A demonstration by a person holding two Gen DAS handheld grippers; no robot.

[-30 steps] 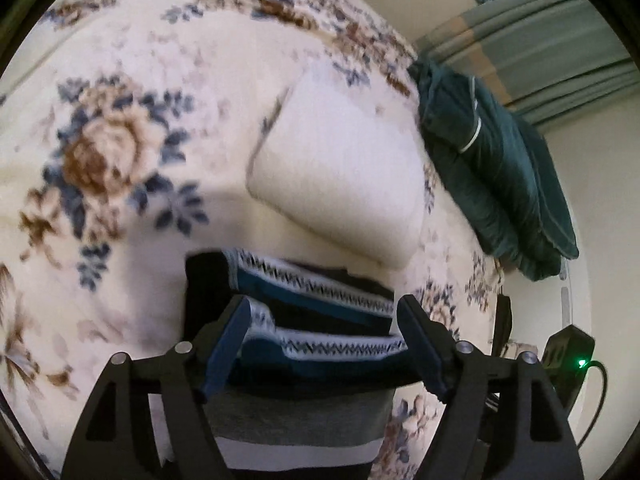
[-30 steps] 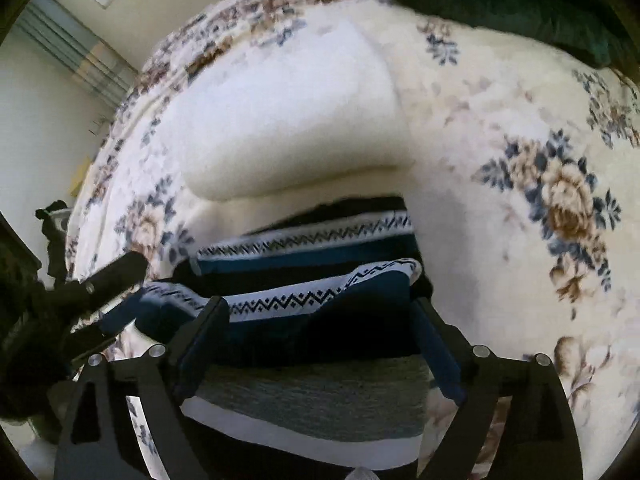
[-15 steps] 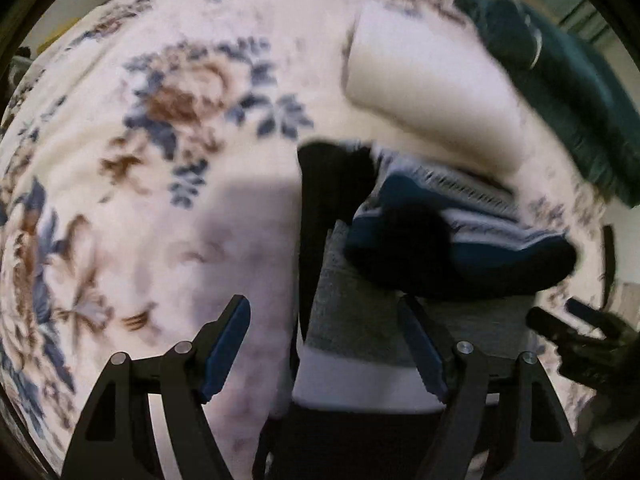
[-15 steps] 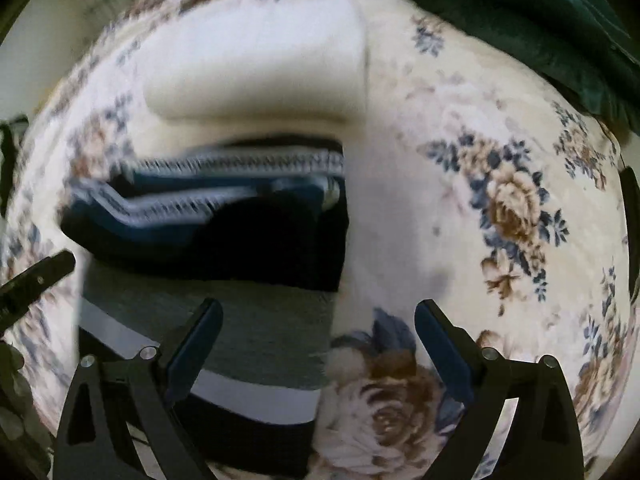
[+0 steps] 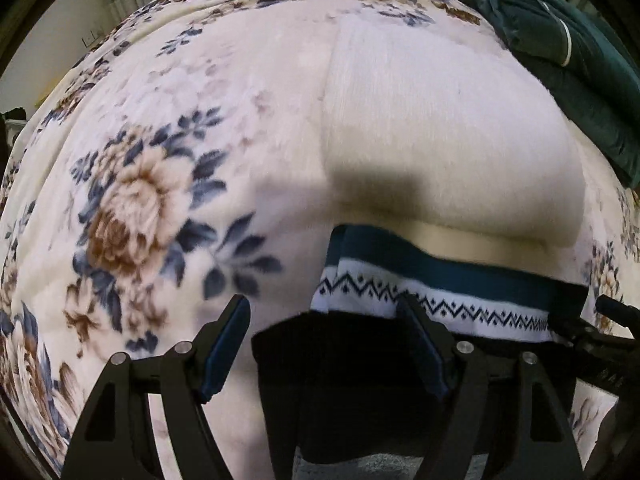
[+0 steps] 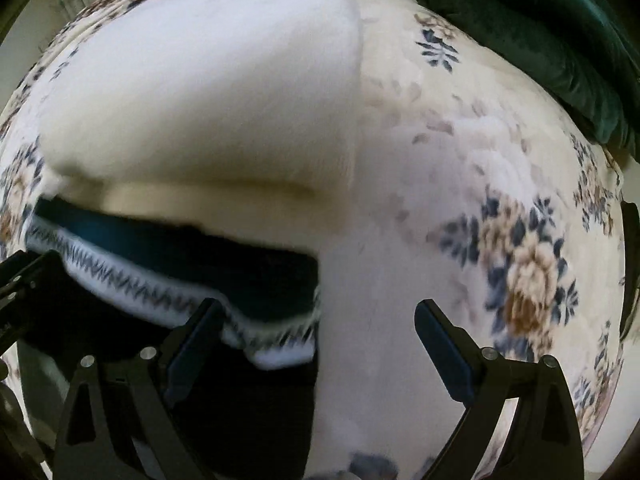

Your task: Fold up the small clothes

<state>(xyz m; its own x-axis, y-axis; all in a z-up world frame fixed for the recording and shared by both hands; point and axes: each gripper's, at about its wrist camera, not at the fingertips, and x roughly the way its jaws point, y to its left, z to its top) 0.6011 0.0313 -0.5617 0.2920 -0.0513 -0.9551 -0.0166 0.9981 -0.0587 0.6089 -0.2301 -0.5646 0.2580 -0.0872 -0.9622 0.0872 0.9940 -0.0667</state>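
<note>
Risk: both grippers, left gripper point(image 5: 324, 344) and right gripper point(image 6: 318, 340), spread and holding nothing, straddle the patterned sweater point(image 5: 440, 292) at lower frame; a snagged edge could undo the fold.

We see our left black plastic two-finger gripper point(image 5: 324, 344) built of open triangular struts, with silver round screws point(image 5: 184, 347) at the joints and dark blue pads point(image 5: 225, 344) lining the fingers. Our right black strut-framed gripper point(image 6: 316, 340) shows matching screws and blue pads.
</note>
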